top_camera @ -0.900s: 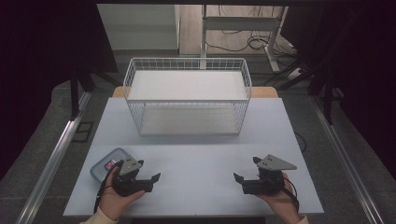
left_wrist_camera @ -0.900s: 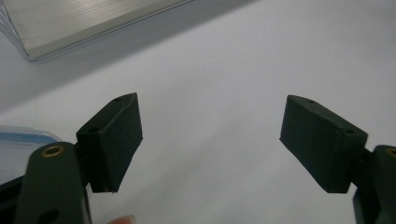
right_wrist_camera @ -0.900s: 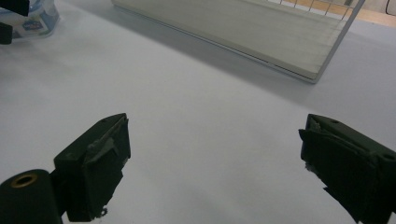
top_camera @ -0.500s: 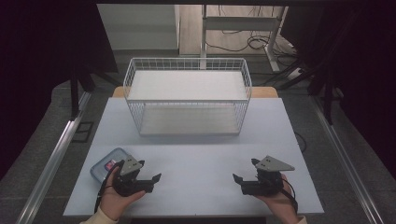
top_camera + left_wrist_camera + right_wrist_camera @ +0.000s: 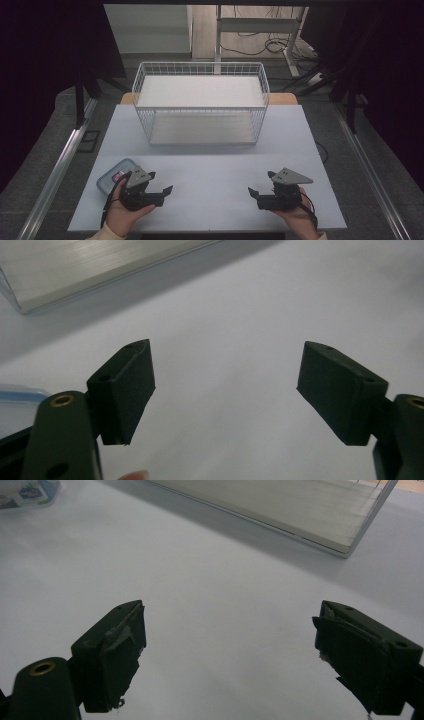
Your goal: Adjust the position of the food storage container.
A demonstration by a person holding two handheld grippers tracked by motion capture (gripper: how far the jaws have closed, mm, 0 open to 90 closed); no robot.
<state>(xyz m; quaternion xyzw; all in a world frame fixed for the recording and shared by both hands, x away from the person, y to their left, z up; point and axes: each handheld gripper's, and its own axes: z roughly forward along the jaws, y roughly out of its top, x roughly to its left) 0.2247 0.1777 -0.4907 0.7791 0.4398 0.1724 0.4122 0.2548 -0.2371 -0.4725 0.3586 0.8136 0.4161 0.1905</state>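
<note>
My left gripper (image 5: pixel 161 186) rests low over the white table (image 5: pixel 210 165) at the front left, held in a hand, jaws open and pointing right. In the left gripper view its jaws (image 5: pixel 225 385) stand wide apart with bare table between them. My right gripper (image 5: pixel 261 184) sits at the front right, jaws open and pointing left toward the other one. In the right gripper view (image 5: pixel 230 640) nothing lies between its jaws.
A white wire basket (image 5: pixel 200 102) with a pale floor stands at the table's back centre; its base edge (image 5: pixel 75 270) (image 5: pixel 300 510) is in both gripper views. A blue lidded container (image 5: pixel 112 175) (image 5: pixel 25 492) lies just left of my left hand.
</note>
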